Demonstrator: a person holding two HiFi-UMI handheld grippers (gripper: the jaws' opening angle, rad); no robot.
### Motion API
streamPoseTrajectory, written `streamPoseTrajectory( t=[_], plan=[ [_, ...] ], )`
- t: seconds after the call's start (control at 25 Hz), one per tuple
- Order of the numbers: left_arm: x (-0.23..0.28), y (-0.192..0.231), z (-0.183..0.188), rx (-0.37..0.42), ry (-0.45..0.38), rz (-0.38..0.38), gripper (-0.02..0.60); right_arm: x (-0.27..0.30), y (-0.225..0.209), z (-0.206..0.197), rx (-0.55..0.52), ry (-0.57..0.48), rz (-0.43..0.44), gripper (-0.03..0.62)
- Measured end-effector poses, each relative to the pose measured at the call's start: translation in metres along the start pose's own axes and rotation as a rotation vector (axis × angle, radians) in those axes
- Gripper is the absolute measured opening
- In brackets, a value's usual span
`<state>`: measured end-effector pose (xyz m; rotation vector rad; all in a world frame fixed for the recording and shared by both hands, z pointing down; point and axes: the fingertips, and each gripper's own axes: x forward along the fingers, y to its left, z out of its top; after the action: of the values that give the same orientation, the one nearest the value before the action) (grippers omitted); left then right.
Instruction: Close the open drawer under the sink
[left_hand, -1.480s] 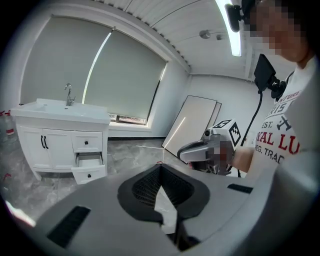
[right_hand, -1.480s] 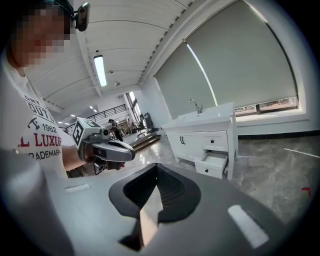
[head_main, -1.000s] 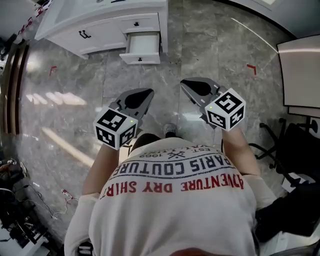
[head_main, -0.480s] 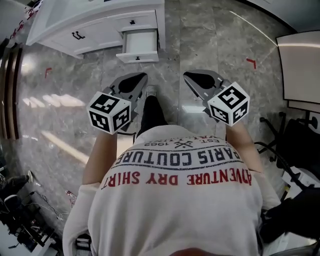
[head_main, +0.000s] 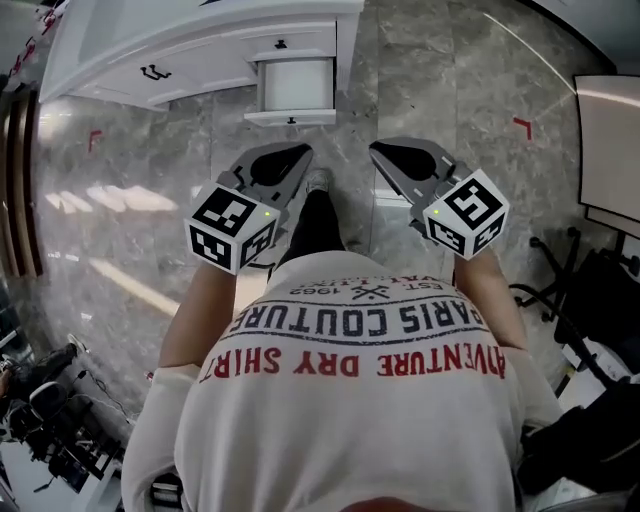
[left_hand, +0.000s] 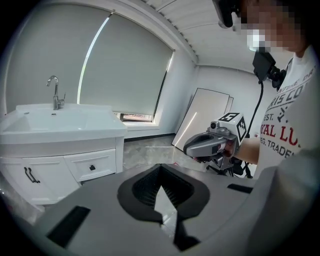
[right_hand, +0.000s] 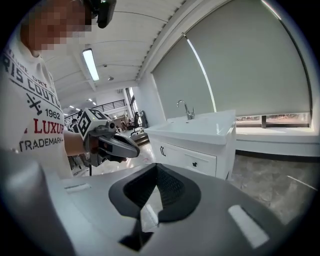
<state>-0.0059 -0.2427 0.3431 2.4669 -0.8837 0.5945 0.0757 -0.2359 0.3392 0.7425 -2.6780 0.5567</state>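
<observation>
A grey marble-patterned floor (head_main: 140, 200) fills most of the head view. A long white vanity cabinet (head_main: 190, 45) stands along its top edge. In the left gripper view the cabinet carries a white sink basin (left_hand: 60, 120) with a chrome faucet (left_hand: 55, 92).

A person in a white printed T-shirt (head_main: 350, 390) stands facing the cabinet, a short way back from it, and holds both tools out in front.

The open drawer (head_main: 293, 85) is at the cabinet's right end, in its lower row. It is pulled out toward the person and its pale inside shows. The drawer lies straight ahead of the two tools and apart from both.

The left gripper (head_main: 300, 155) points at the cabinet from just short of the drawer front, on the drawer's left. Its jaws are together at the tips, with nothing between them. The right gripper (head_main: 382, 150) is level with it on the drawer's right. Its jaws are also closed together and empty.

Each tool carries a black-and-white marker cube at the end away from the cabinet, the left cube (head_main: 232, 240) and the right cube (head_main: 465, 213).

A small dark knob (head_main: 291, 120) sits at the middle of the drawer front.
</observation>
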Motion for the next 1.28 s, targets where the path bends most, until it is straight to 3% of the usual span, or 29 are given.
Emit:
streamPoseTrajectory(
  t=[0.4,0.88,1.04,1.28],
  plan=[
    [0.048,0.067,-0.032,-0.067,0.049,-0.024,0.002,0.052,-0.056,-0.023,0.105,-0.018,-0.011,0.002],
    [0.122,0.119,-0.123,-0.16,0.093,0.003,0.003,0.105,-0.116,-0.132,0.195,0.024,-0.048,0.002],
    [0.143,0.137,-0.168,-0.219,0.118,0.04,0.002,0.114,-0.129,-0.167,0.228,0.042,-0.06,0.002],
    [0.173,0.181,-0.206,-0.274,0.094,0.103,0.002,0.132,-0.141,-0.205,0.28,0.075,-0.073,0.002]
  ],
)
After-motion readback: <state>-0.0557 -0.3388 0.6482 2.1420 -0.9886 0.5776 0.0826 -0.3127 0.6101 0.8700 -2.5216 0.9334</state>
